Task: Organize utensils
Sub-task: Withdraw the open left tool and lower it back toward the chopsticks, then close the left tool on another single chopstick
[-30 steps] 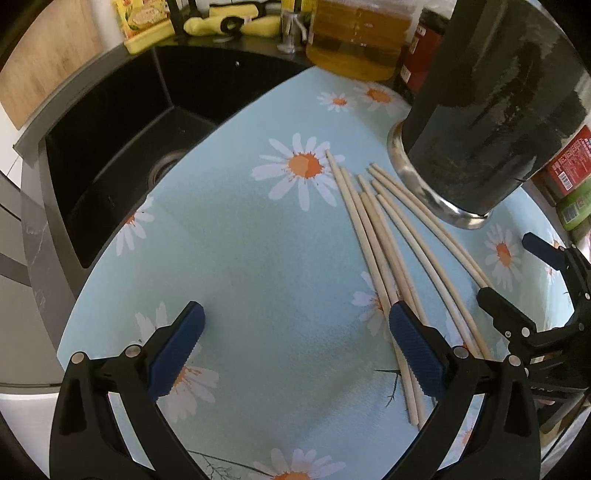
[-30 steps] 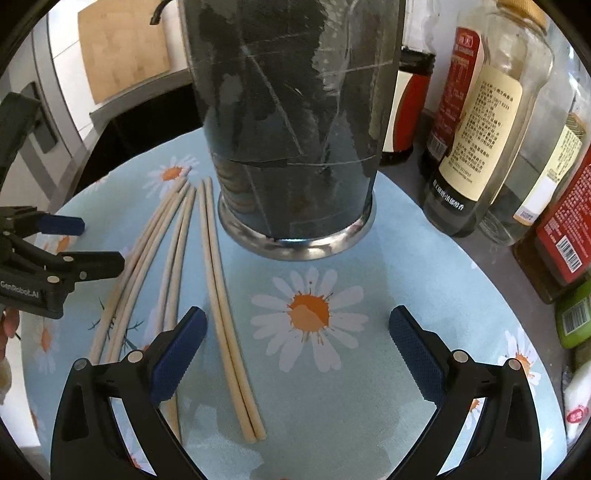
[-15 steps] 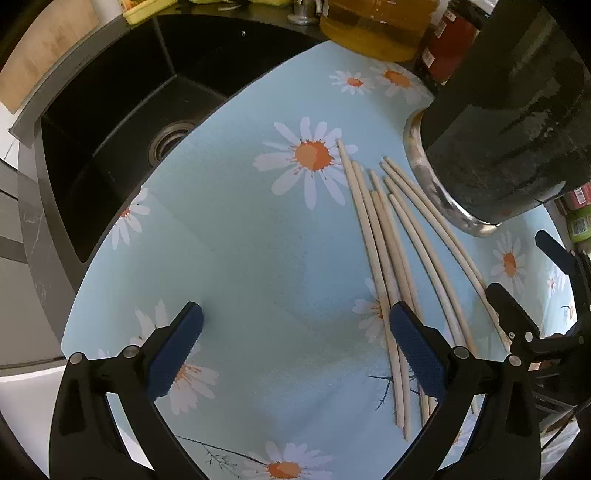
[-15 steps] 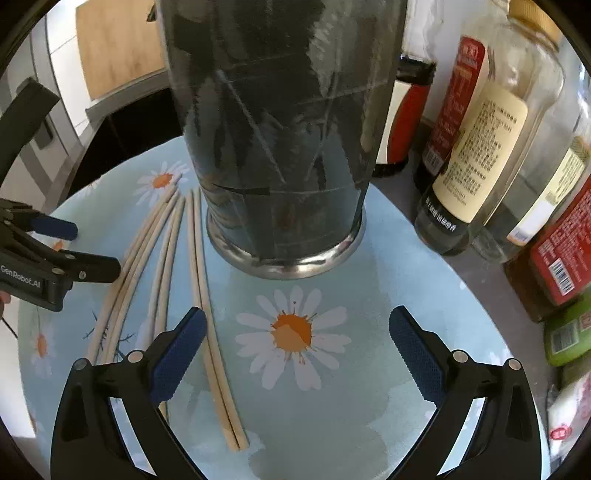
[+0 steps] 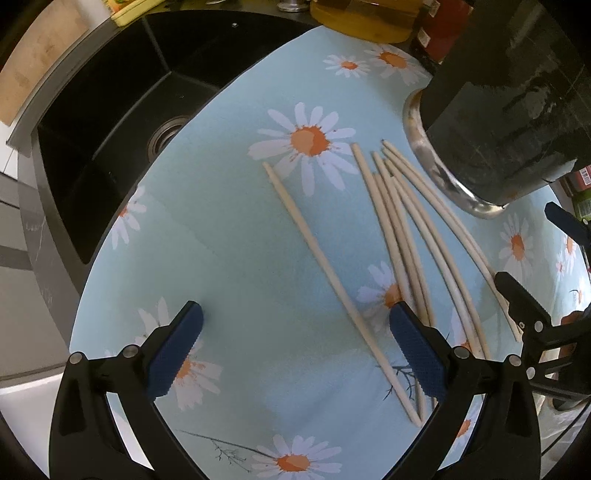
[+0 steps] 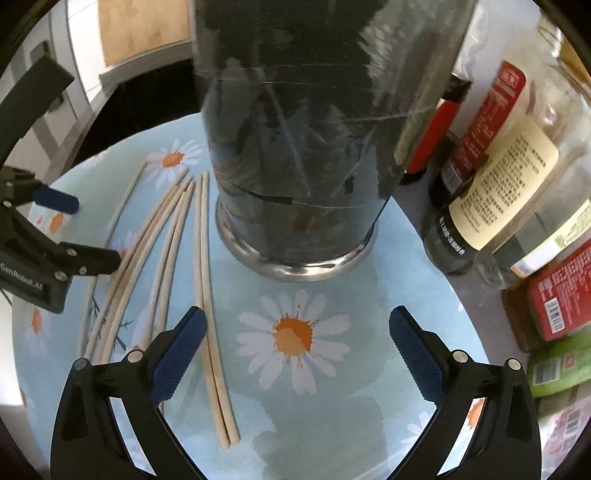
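Note:
Several pale wooden chopsticks (image 5: 400, 236) lie fanned on the daisy-print cloth (image 5: 229, 229), beside a tall dark utensil holder (image 5: 498, 110) with a shiny metal base. One chopstick (image 5: 325, 266) lies apart, to the left of the bundle. My left gripper (image 5: 295, 350) hovers open over the cloth, its right fingertip above the bundle's near ends. In the right wrist view the holder (image 6: 295, 129) stands straight ahead. My right gripper (image 6: 295, 354) is open over a daisy, a chopstick pair (image 6: 207, 295) by its left finger. Each gripper shows in the other's view, left gripper (image 6: 77, 229) and right gripper (image 5: 543, 254).
A black sink (image 5: 110, 129) drops off left of the cloth. Sauce bottles (image 6: 498, 173) and red and green packets (image 6: 554, 295) crowd the right of the holder. An oil container (image 5: 362, 22) stands at the back.
One chopstick now lies apart, to the left of the bundle. The left gripper has shifted over the chopsticks' near ends. The right gripper has come closer to the holder.

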### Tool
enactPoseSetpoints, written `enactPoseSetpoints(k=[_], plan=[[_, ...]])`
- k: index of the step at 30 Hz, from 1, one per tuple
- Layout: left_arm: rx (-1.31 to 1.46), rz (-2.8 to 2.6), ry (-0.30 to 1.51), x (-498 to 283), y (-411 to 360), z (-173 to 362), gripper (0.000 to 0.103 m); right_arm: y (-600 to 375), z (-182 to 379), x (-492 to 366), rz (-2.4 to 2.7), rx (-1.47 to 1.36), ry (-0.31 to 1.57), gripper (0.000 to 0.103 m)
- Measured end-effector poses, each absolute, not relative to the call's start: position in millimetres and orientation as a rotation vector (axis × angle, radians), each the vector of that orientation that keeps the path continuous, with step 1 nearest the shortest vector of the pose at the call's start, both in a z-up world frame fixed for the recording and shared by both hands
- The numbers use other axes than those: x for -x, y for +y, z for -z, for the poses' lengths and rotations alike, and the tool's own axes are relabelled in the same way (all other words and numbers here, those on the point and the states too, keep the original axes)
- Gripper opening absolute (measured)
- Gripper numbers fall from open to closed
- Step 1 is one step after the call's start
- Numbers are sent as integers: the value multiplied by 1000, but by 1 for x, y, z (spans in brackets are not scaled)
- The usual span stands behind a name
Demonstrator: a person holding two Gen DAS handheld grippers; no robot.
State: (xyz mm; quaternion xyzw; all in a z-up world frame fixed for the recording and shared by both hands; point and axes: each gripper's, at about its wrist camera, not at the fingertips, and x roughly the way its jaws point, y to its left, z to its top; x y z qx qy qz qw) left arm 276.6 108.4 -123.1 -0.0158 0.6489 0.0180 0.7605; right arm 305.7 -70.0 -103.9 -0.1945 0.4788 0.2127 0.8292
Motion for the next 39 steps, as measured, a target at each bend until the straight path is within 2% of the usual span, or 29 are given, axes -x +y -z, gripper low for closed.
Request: enactPoseSetpoints(k=[8, 13, 18, 21, 27, 34, 35, 36, 37, 38, 39], plan=[[58, -61, 1392, -259, 108, 123, 98, -48, 103, -307, -439, 500, 1077, 95], [55, -54, 1390, -252, 103, 119, 98, -52, 91, -309, -428, 488, 1010, 94], [55, -62, 1373, -244, 96, 116, 94, -58, 91, -304, -372, 538, 956, 94], [53, -58, 1364, -240, 95, 115, 92, -62, 95, -303, -424, 485, 1014, 94], [36, -36, 1346, -226, 87, 107, 78, -76, 93, -288, -443, 524, 996, 94], [6, 14, 1348, -212, 96, 100, 53, -75, 106, -277, -418, 605, 1027, 94], [4, 19, 1347, -210, 98, 99, 48, -76, 106, -277, -422, 593, 1036, 91], [1, 22, 1344, -209, 102, 100, 45, -78, 106, -276, -449, 568, 1047, 83], [2, 24, 1342, -207, 104, 98, 38, -80, 103, -278, -493, 534, 1068, 59], [8, 22, 1342, -210, 115, 102, 29, -83, 101, -280, -551, 488, 1103, 41], [24, 15, 1345, -209, 121, 102, 25, -83, 101, -277, -579, 466, 1118, 36]])
